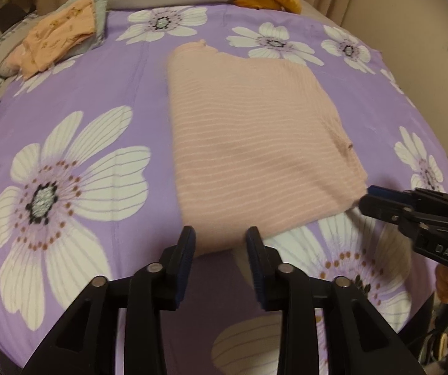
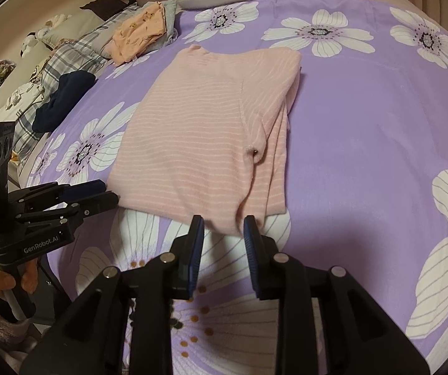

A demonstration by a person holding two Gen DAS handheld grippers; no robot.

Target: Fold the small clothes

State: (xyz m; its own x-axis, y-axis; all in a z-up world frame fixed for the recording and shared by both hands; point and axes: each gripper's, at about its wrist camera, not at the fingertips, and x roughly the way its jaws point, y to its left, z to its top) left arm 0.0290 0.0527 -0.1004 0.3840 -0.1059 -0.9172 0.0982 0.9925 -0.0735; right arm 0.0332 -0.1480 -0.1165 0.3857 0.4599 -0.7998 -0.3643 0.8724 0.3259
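A folded pink striped knit top (image 1: 255,143) lies flat in the middle of the purple bed sheet with big white flowers (image 1: 77,100). The left tongs (image 1: 221,239) and right tongs (image 2: 223,226) are both open at its 6 o'clock edge, holding nothing.

Pink top (image 2: 199,143) with thin pale stripes, folded into a rough rectangle, lying flat on purple flowered sheet (image 2: 364,125). One sleeve tucked over the right side, layered edges showing there. Near hem slightly blurred.
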